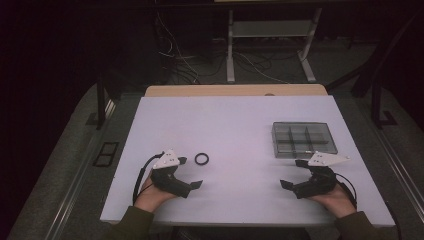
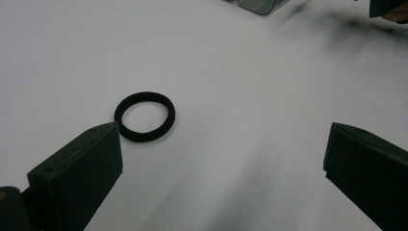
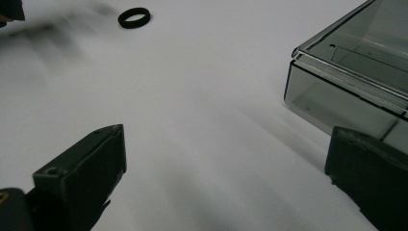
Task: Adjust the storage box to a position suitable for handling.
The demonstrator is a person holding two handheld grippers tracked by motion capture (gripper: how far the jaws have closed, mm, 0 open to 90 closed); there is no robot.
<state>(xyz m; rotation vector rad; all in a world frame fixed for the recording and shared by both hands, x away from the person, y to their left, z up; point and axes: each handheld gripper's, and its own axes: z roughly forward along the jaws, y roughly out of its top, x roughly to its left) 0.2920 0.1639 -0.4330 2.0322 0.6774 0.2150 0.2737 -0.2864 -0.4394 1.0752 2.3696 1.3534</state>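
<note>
Ring (image 1: 202, 159) first, since that's what I'm after: small black rubbery-looking loop lying flat on the white table (image 1: 235, 120), just ahead and a bit to the inside of my left gripper (image 1: 190, 172). In the left gripper view it sits right off the tip of one jaw, not between the two, and nothing is touching it. Jaws on that side are spread wide with nothing in them.

Right gripper (image 1: 292, 173) is the same story, spread wide and holding nothing, parked near the front edge of the table just in front of the clear compartment box (image 1: 304, 139). From the right gripper view the box's near corner is close by one jaw but apart from it. Lid looks shut to me, though I can't say for sure.

So I'd call this the approach step, nothing picked yet. My guess is the ring ends up in that box. Next move needs the left gripper shifted sideways so the ring sits centred between the jaws, then lowered to the table before closing. It's thin and flat, so I figure the tips have to get right down on the surface or they'll skate over it.
</note>
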